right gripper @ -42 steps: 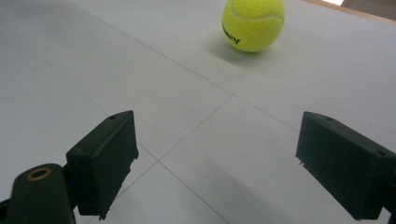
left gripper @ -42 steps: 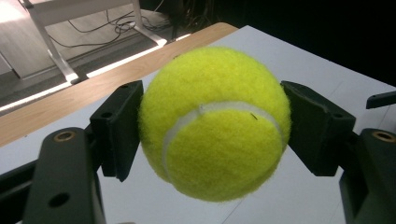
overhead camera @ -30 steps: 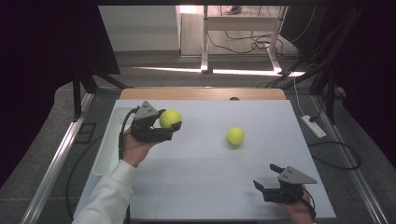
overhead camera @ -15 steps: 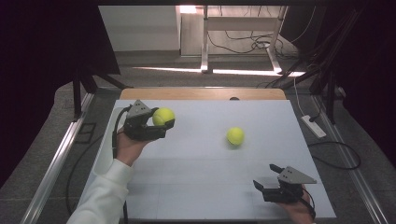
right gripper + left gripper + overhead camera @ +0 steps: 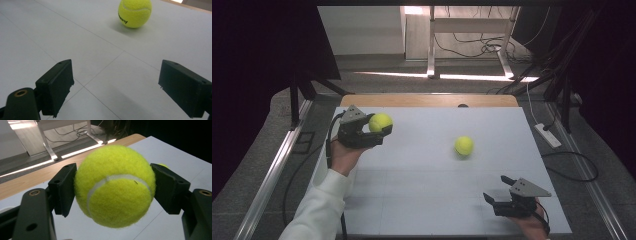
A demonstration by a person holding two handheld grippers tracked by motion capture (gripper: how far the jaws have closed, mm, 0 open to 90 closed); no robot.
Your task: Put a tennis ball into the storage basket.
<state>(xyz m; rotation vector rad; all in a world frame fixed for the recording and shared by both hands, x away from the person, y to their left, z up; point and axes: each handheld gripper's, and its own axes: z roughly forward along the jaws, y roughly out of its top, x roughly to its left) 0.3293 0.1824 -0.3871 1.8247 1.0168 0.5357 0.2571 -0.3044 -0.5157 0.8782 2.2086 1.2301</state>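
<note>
A yellow tennis ball (image 5: 380,122) (image 5: 115,185) is clamped between the two black jaws of my left gripper (image 5: 374,131) (image 5: 113,188), held above the far left part of the white table (image 5: 427,200). A second tennis ball (image 5: 464,145) (image 5: 135,13) lies loose on the table right of centre. My right gripper (image 5: 498,191) (image 5: 116,90) rests near the front right edge, open, jaws wide apart with nothing between them, pointing toward that loose ball some way ahead.
A wooden strip (image 5: 427,100) runs along the table's far edge. Metal rails (image 5: 277,170) flank the table on both sides. A white power strip (image 5: 548,135) and cables lie on the floor at the right. A desk frame (image 5: 462,45) stands behind.
My left gripper has carried its tennis ball leftward and slightly toward the far edge. The right gripper and the loose ball have stayed put.
</note>
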